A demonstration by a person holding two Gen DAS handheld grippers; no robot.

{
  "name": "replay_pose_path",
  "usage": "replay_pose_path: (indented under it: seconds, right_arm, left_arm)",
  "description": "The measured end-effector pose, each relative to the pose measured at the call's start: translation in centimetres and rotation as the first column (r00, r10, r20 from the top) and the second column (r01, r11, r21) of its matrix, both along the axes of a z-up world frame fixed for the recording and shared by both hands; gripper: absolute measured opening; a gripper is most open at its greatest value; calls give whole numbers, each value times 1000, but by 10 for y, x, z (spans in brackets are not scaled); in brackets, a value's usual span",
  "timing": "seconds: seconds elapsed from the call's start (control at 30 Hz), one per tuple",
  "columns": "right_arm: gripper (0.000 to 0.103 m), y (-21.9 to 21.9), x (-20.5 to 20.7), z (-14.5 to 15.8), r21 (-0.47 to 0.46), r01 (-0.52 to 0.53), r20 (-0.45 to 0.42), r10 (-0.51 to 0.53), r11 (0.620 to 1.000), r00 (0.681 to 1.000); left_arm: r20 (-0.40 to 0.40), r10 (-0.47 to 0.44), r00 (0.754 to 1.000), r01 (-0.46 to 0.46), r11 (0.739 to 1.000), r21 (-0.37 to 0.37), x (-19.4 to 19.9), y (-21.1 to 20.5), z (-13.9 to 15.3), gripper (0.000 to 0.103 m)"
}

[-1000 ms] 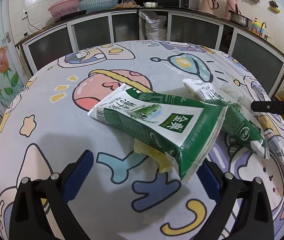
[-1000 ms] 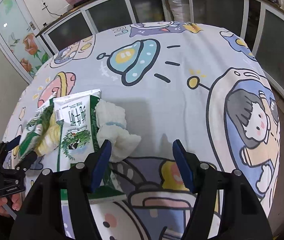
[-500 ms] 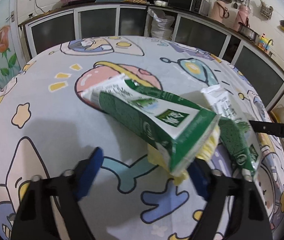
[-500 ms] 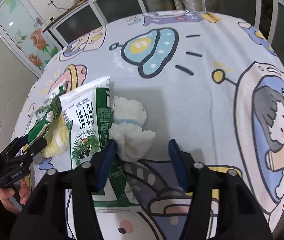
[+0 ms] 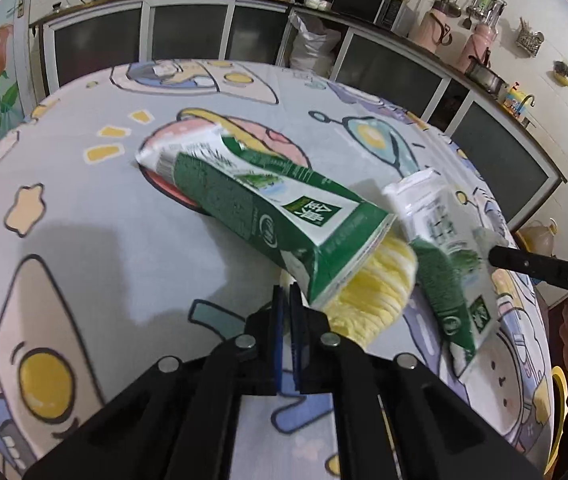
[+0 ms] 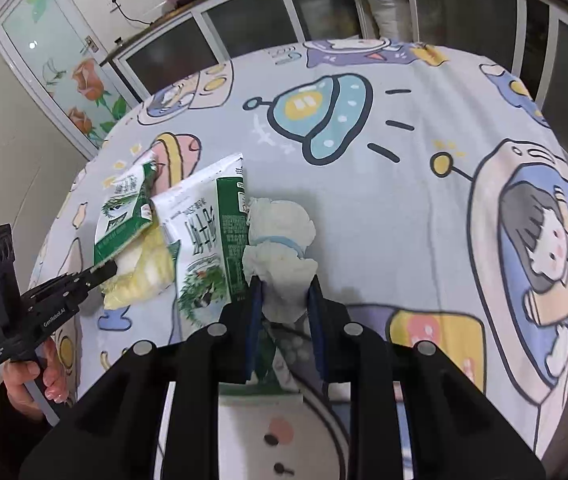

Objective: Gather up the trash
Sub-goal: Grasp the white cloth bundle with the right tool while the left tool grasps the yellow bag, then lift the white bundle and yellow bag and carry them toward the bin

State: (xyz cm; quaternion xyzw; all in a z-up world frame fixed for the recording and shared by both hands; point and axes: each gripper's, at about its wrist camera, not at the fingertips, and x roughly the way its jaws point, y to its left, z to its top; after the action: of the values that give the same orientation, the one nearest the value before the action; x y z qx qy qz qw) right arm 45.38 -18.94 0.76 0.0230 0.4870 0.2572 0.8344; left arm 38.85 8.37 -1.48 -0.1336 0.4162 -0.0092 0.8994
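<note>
While the white tissue wad point(image 6: 280, 240) still sits on the table, it lies touching the right edge of the white-faced carton point(image 6: 200, 236), and that carton serves as the marker for everything else. The right gripper point(image 6: 285, 290) has just been closing on the wad's near end. The tissue fills the gap between its blue pads, so I judge it pinched but barely compressed.

On the carton's far side from the wad lies the yellow tissue point(image 6: 140, 276), partly under a second carton point(image 5: 268, 216). The left gripper point(image 5: 285, 304) is at that second carton's near corner with its jaws brought together. Whether a thin edge of carton or tissue is caught between them cannot be told.

The step in hand looks like securing one piece of trash per gripper before lifting. For the right side, it would help to squeeze until the wad stops giving and then rise straight, so loose folds do not drag the white-faced carton along. For the left, a small test lift would show whether anything is held. If nothing comes up, reopen and take the corner deeper. The cartoon tablecloth point(image 6: 403, 208) could bunch if the pads scrape it.
</note>
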Motion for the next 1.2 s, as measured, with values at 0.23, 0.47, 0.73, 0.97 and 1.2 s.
replay_pose_path:
  seconds: [0.23, 0.47, 0.73, 0.97, 1.2]
  right_arm:
    - [22, -18, -28, 23, 17, 36, 39, -37, 999, 999]
    - [22, -33, -53, 41, 26, 59, 72, -60, 998, 996]
    - [22, -38, -84, 45, 28, 41, 83, -43, 999, 996]
    - [22, -36, -102, 41, 30, 23, 80, -25, 999, 996]
    - [22, -38, -112, 41, 41, 31, 77, -34, 999, 996]
  left_arm:
    - [32, 7, 999, -7, 1000, -2, -23, 8, 13, 2]
    - [95, -11, 995, 9, 1000, 18, -53, 8, 31, 2]
    - [104, -19, 994, 20, 1000, -7, -94, 16, 36, 2]
    - [19, -30, 999, 30, 999, -32, -134, 22, 8, 2]
    - [86, -42, 995, 48, 997, -63, -167, 24, 25, 1]
